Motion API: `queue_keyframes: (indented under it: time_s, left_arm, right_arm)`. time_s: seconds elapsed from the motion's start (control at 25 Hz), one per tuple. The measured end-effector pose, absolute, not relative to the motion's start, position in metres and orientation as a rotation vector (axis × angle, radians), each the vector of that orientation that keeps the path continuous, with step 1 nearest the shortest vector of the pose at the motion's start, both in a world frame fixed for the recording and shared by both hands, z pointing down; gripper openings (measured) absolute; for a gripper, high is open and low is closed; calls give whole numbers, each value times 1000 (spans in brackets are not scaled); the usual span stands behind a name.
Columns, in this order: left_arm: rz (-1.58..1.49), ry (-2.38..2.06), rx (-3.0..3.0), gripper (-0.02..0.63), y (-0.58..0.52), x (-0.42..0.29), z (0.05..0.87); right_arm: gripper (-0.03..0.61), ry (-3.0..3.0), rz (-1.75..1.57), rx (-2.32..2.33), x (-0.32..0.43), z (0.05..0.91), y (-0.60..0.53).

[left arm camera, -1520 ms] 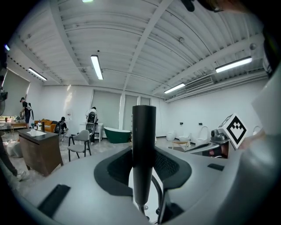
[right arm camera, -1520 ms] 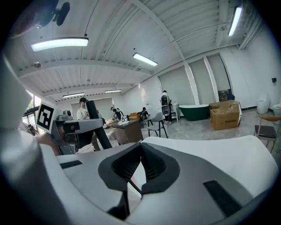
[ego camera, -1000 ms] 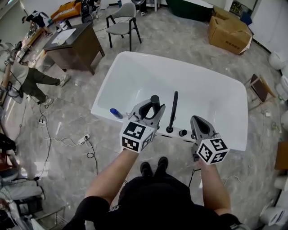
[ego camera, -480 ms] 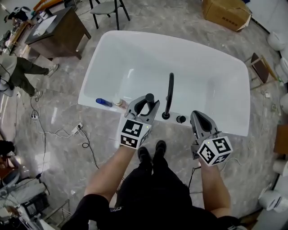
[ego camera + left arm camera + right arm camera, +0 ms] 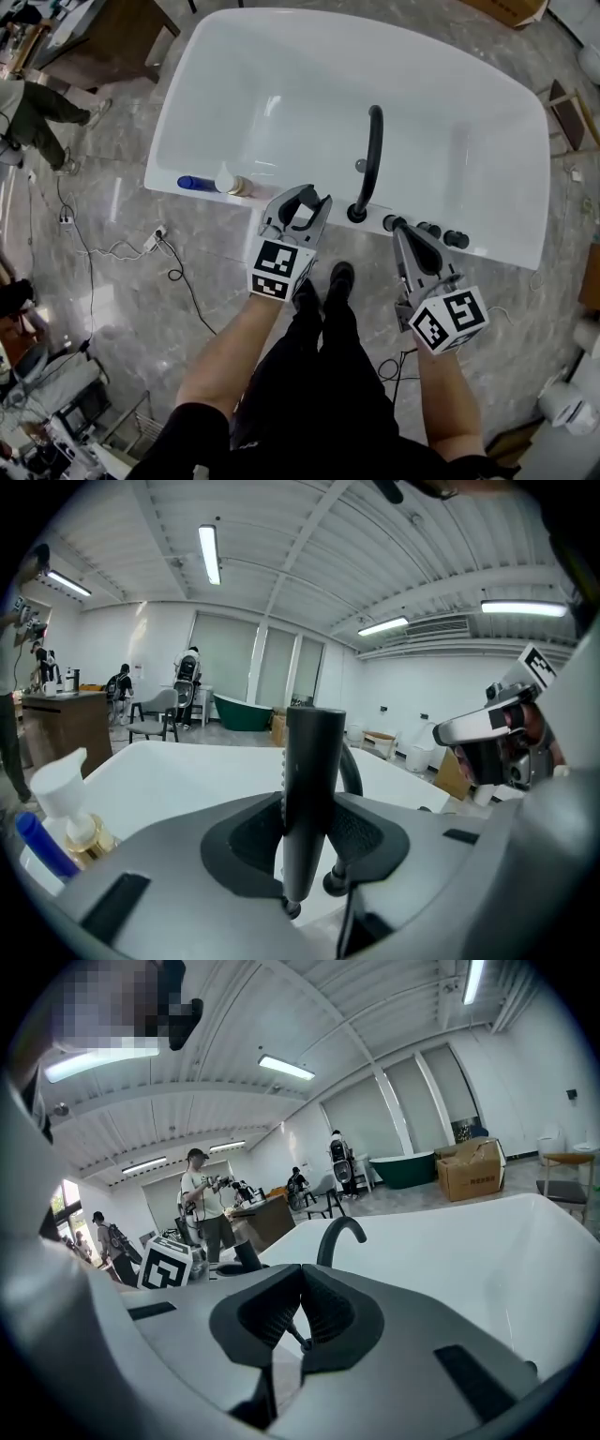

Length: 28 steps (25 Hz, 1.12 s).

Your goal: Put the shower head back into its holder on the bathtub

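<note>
A black rod-shaped shower head [image 5: 309, 789] stands upright between the pads of my left gripper [image 5: 305, 832], which is shut on its handle. In the head view that left gripper [image 5: 302, 206] hangs over the near rim of the white bathtub [image 5: 281, 84], just left of the black arched faucet [image 5: 373, 155]. My right gripper [image 5: 398, 230] is shut with its tip over the rim right of the faucet base, beside a row of black knobs [image 5: 441, 234]. In the right gripper view the shut jaws of the right gripper [image 5: 298, 1312] point toward the faucet [image 5: 337, 1232]. I cannot pick out the holder.
A blue bottle [image 5: 194, 182] and a white pump bottle [image 5: 225, 179] lie on the rim left of my left gripper. Cables [image 5: 173, 272] trail over the marble floor at left. A person [image 5: 33, 112] stands by a brown desk [image 5: 112, 28] at far left.
Both grippers have sunk toward the tub's near rim, the left still holding the shower head. The tub and faucet now fill more of the head view.
</note>
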<state>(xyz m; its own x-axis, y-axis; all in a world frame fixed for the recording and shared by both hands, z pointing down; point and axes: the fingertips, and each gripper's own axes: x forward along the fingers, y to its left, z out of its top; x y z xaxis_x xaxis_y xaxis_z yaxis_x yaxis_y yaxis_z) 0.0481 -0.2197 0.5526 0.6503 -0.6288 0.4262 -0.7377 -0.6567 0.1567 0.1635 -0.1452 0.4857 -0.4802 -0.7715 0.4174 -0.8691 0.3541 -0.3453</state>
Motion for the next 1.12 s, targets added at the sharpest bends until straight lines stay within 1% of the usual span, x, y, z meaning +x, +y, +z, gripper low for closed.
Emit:
queue_keyframes:
  time_s: [0.2,0.44,1.12]
  left_arm:
    - [475,-1095,2526,143,-225,49,593]
    - [513,-1094,2495,144,-219,47,637]
    - [630,-1085,2488,144,-217,61,674]
  right_arm:
    - [14,-2425,807,1501,166,523,-148]
    - [15,-2432,868,1463,150,557,-137]
    - [15,-2394,942,1508,174,572,-107]
